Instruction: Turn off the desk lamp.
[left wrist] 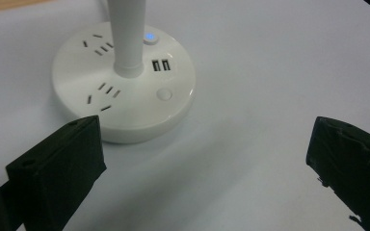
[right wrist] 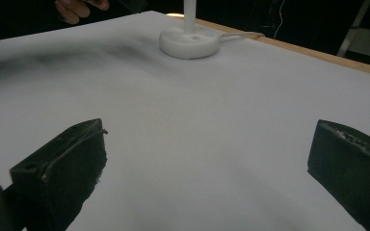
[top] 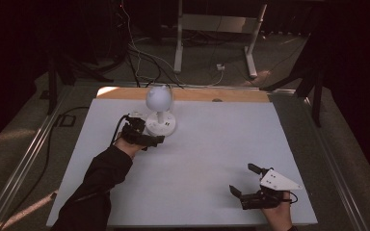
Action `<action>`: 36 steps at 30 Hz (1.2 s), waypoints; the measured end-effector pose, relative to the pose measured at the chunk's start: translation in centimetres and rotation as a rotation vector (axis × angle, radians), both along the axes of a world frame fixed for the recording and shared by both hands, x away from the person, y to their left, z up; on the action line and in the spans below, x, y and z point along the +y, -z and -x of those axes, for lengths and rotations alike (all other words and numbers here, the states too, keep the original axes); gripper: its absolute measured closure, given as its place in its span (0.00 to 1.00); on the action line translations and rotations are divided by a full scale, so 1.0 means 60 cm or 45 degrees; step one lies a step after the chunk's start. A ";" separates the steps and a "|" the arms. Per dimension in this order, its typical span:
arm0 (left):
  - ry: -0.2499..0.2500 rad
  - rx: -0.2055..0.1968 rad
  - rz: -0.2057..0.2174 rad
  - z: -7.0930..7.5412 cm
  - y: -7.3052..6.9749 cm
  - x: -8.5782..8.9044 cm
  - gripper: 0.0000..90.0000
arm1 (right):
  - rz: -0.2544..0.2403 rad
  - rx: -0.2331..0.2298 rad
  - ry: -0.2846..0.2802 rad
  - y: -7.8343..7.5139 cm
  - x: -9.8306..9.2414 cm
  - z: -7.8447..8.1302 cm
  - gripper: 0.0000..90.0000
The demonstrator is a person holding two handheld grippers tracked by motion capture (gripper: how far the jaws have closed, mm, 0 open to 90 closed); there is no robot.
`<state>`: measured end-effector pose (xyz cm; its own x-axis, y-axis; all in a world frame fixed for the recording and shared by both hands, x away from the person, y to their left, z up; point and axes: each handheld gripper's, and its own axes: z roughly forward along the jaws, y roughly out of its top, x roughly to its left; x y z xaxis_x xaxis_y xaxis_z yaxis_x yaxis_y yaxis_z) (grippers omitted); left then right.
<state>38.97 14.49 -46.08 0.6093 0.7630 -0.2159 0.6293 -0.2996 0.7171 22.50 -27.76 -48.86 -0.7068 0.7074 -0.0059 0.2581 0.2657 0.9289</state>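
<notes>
White desk (top: pixel 197 159) carries a lamp (top: pixel 160 115) at 11 o'clock; left gripper (top: pixel 147 137) beside its base, right gripper (top: pixel 243 180) at 5 o'clock, both sets of fingers wide apart, empty.

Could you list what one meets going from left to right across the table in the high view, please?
Left gripper → white lamp base with sockets, close by its right → a wide bare stretch of the white table → right gripper, near the front right corner.

Dim room; cable-strewn grey floor (top: pixel 207 72)
</notes>
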 end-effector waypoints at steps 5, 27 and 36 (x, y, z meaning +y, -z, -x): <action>0.013 -0.016 -0.030 0.022 -0.003 0.018 0.01 | 0.000 0.000 -0.004 -0.001 0.002 -0.002 0.00; 0.067 -0.009 -0.053 0.135 0.029 0.081 0.01 | 0.014 0.003 -0.006 0.001 0.006 -0.002 0.00; 0.072 -0.040 -0.017 0.180 0.056 0.101 0.01 | 0.018 0.007 -0.005 0.002 0.007 -0.002 0.00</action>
<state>28.15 20.54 -49.47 0.6578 0.7298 -0.1862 0.5885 -0.3437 0.7318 22.62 -27.36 -48.97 -0.7097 0.7044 -0.0125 0.2618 0.2801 0.9236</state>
